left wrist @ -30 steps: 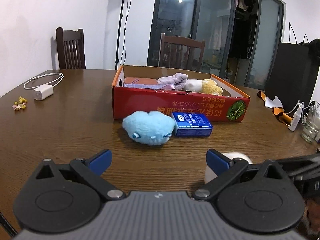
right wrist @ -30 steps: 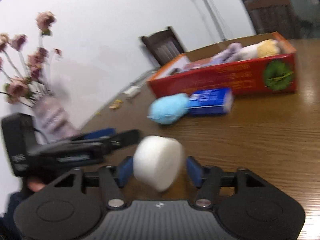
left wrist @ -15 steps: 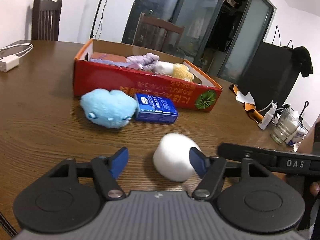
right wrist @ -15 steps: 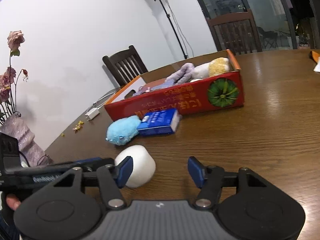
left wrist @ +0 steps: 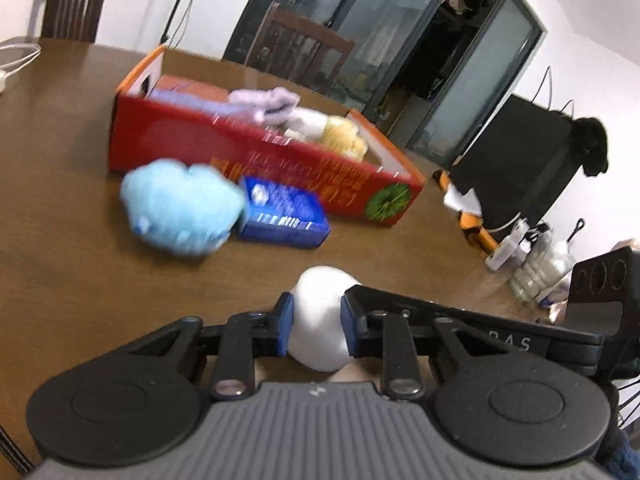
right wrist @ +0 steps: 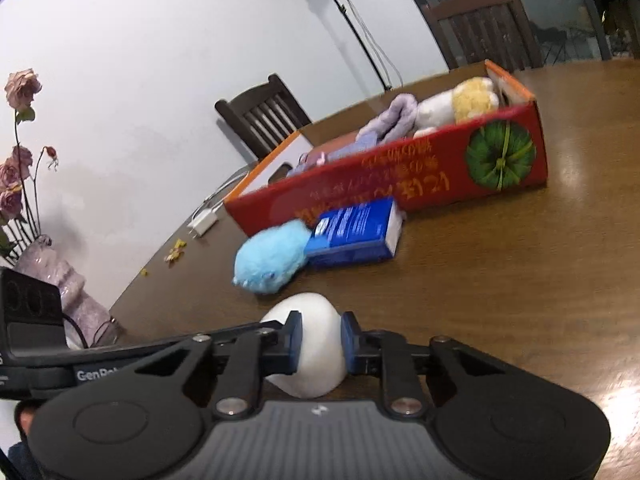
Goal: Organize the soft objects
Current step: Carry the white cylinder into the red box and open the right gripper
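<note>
Ahead, the blue plush (left wrist: pixel 180 210) and blue packet (left wrist: pixel 282 214) sit against the red box (left wrist: pixel 256 156), blocking its near wall. Bare tabletop (right wrist: pixel 500 288) lies open to the right; bottles (left wrist: pixel 540 264) crowd the far right edge.

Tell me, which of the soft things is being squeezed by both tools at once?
The smooth white foam ball: the left tool and right tool both pinch it. The fluffy light-blue plush toy lies untouched on the table.

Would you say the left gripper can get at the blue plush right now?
Probably not yet: the left gripper is shut on the white ball, as is the right gripper. Otherwise the table up to the blue plush looks free.
</note>
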